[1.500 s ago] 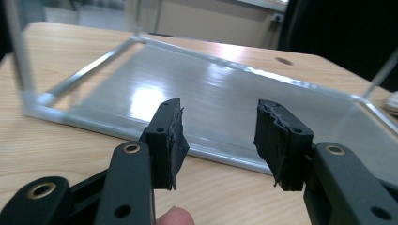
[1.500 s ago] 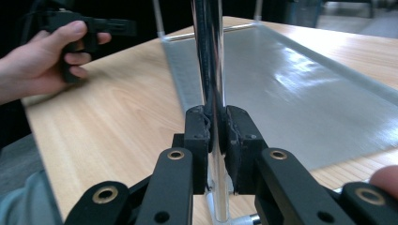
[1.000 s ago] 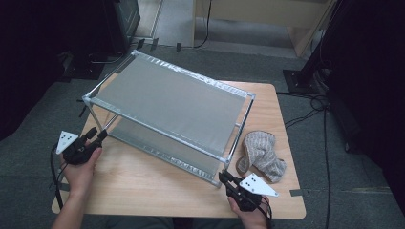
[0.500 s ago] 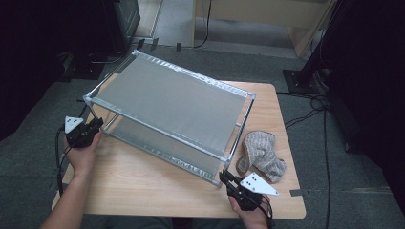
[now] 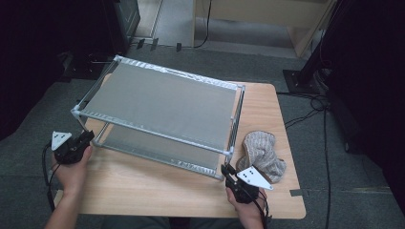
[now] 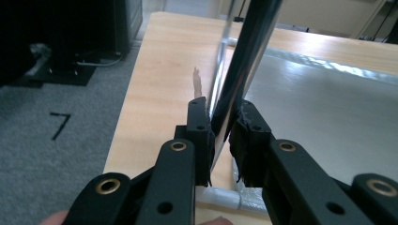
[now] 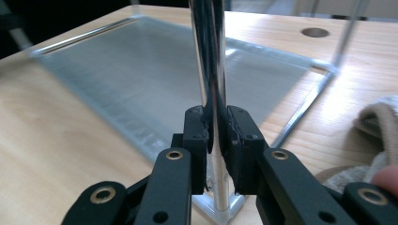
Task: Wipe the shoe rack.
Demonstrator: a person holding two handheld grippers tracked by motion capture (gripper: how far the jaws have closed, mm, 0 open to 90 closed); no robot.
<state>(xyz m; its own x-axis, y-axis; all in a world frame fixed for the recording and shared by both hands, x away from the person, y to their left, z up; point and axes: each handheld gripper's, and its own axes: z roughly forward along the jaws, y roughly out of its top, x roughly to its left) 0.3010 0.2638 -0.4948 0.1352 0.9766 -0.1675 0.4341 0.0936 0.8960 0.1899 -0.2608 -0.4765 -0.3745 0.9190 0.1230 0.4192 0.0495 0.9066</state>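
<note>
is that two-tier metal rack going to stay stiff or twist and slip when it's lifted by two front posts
The rack probably stays fairly stiff: thin tubes join at corner fittings around two flat shelves. It looks light for its size, being mostly open frame. The chrome posts look slick, so the left gripper and right gripper, each clamped low on one, may slide. The wide frame could tilt if lifted unevenly.

Rack point(image 5: 162, 102): on my desk point(image 5: 157, 191), centre.
Cloth point(image 5: 261, 152): on desk, right of rack.
My left claw point(image 5: 89, 136): rack's near-left post.
My right claw point(image 5: 226, 169): near-right post.
</note>
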